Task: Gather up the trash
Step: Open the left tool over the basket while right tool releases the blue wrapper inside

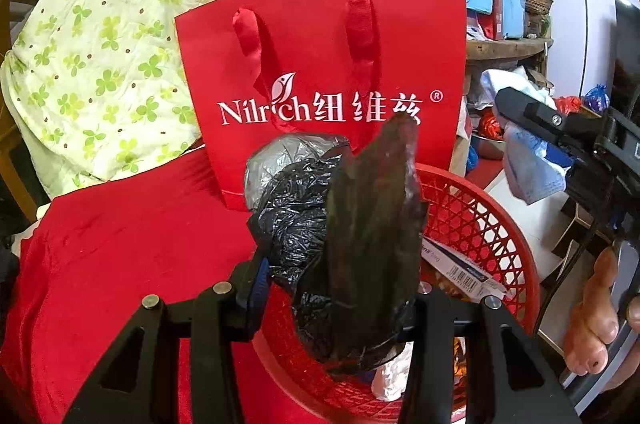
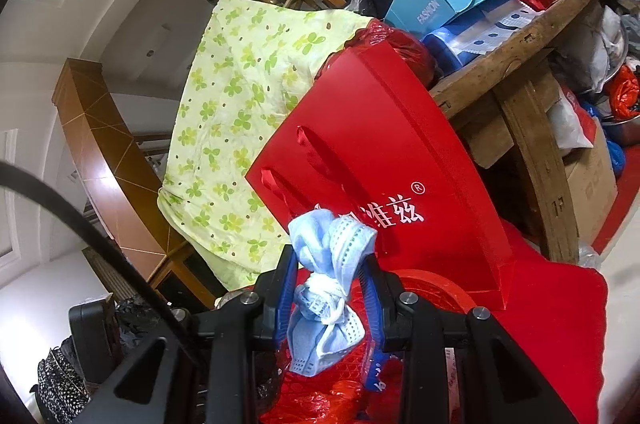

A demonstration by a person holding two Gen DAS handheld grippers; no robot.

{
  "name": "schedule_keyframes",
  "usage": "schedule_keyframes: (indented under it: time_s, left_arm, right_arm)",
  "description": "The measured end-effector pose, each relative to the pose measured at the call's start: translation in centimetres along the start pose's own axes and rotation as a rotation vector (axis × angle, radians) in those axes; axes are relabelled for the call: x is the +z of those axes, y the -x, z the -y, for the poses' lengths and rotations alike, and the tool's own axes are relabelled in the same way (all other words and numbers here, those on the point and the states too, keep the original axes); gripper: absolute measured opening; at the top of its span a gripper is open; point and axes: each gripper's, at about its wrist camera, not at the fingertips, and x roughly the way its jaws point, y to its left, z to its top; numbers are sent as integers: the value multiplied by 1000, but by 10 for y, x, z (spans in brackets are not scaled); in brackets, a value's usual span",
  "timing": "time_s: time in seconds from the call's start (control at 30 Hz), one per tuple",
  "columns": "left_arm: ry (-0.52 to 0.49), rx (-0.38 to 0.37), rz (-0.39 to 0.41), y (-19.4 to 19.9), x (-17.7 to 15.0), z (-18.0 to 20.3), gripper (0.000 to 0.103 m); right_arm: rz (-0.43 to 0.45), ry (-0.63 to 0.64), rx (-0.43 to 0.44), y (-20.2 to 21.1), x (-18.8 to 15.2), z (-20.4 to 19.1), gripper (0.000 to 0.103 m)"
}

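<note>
Left wrist view showed your left gripper (image 1: 336,288) clamped on a crumpled black plastic bag (image 1: 320,224), with a dark stiff scrap (image 1: 372,207) rising out of the bundle between the jaws. Directly beneath and just ahead of those jaws sat the red mesh basket (image 1: 492,224), already holding a barcoded carton (image 1: 468,272) and some white paper. Beyond it, past the fingertips, a red gift bag (image 1: 320,71) stood upright on the red cloth (image 1: 120,264).

Off to the right of that claw, your right gripper (image 2: 330,288) hung level, its jaws drawn together on a knotted wad of blue face masks (image 2: 328,264). In the right wrist view the basket's rim (image 2: 440,284) lay below and just ahead of those fingers.

You appeared to be at the drop-off step, both pieces of trash carried and neither yet let go. Your next move called for spreading the left jaws while the bag was over the basket's mouth, then bringing the right claw across and down before parting it, so the masks fell inside and not onto the cloth.
</note>
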Motion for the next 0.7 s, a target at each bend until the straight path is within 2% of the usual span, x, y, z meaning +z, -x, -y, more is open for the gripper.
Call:
schedule_keyframes:
  time_s: [0.07,0.13,0.17,0.2,0.4,0.43,0.47,0.5,0.53,0.7]
  left_arm:
    - [-1,-10,5,-1,0,1,49]
    - [2,-23,9,-2,0,1,55]
    - [5,-33,9,-3,0,0,64]
    - [11,-44,13,-4,0,-1,68]
    - [29,-64,35,-1,-5,-16,80]
    - [30,-59,38,1,-7,-19,80]
    - [32,-54,39,2,-8,-22,81]
    - [34,-49,40,4,-10,-26,82]
    - [36,-36,41,6,-13,-30,82]
    - [64,29,25,15,-25,-49,86]
  right_arm:
    - [-5,-3,-4,-1,0,1,34]
    - [-8,0,-9,-1,-1,1,34]
    - [-11,1,-12,-2,-1,1,34]
    - [-12,1,-14,-2,-1,0,34]
    - [-59,-4,-17,-14,-4,0,36]
    - [-73,-8,-17,-18,-5,0,40]
    - [-81,-10,-17,-20,-6,0,52]
    - [-89,-14,-18,-22,-8,-1,71]
    - [-88,-12,-18,-23,-9,-2,75]
    - [-76,40,25,-25,-13,-17,75]
